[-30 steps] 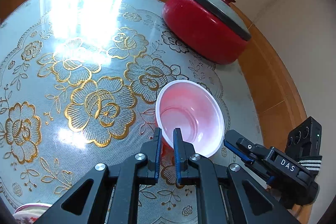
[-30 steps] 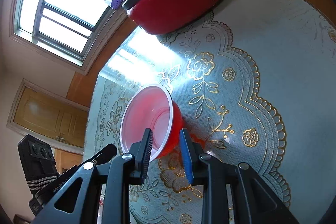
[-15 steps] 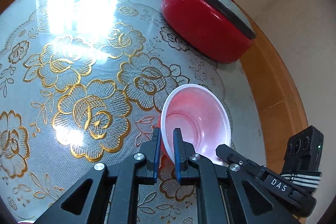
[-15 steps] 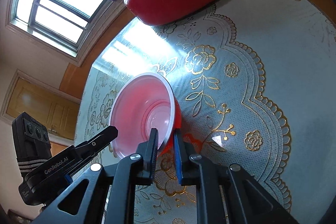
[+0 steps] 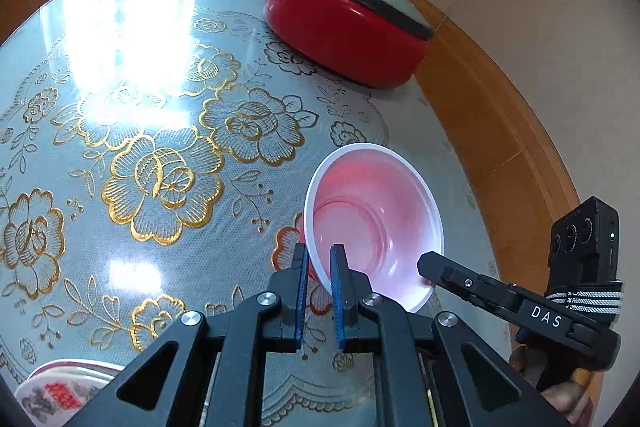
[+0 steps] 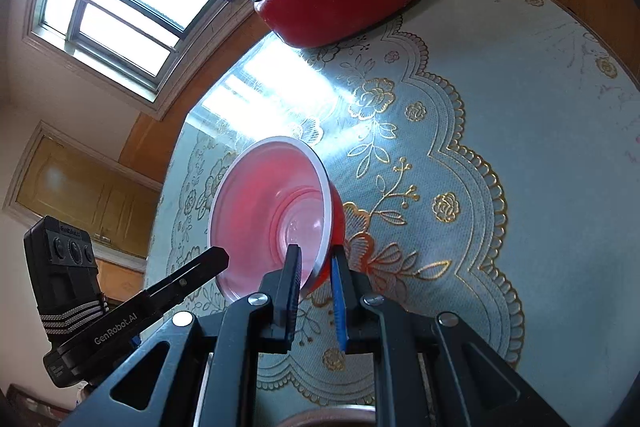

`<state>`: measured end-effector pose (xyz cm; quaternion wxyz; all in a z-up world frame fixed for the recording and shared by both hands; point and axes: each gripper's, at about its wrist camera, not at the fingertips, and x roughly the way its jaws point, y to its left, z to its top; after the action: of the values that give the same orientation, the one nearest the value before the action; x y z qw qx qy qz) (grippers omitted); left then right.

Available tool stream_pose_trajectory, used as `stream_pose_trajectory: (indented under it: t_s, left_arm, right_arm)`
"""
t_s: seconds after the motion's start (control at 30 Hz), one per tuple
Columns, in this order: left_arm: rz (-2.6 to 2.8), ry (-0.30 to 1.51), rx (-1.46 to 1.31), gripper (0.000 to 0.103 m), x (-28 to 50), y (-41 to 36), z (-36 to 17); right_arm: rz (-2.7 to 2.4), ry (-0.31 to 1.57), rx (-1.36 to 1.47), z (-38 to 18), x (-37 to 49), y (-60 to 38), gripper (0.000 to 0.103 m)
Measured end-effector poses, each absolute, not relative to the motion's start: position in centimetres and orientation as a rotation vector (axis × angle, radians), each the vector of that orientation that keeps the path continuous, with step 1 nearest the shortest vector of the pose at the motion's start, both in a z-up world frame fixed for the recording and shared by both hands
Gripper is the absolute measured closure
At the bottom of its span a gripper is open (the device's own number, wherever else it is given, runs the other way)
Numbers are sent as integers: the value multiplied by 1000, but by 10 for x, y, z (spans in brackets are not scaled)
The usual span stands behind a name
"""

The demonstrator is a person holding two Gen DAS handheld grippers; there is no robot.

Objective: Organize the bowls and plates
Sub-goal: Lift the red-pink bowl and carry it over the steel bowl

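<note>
Both grippers point downward at a slant, side by side and close together. The left gripper (image 5: 319, 269) has its jaws pinched nearly together on the near rim of the red bowl (image 5: 374, 223), one finger inside and one outside. The right gripper (image 6: 316, 267) clamps the same rim from the opposite edge, likewise nearly closed. A bit of a hand (image 5: 532, 367) shows under the right gripper's body.
</note>
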<state>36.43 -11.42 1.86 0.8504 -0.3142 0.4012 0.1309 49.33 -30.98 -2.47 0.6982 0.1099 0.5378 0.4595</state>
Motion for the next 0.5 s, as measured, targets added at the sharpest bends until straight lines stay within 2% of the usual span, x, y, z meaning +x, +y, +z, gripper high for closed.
stream_pose_trajectory:
  t_s: [0.5]
  left_arm:
    - [132,808,-594,93,306,-188,43]
  right_arm:
    - [1032,1105,255,6,428,-394,90]
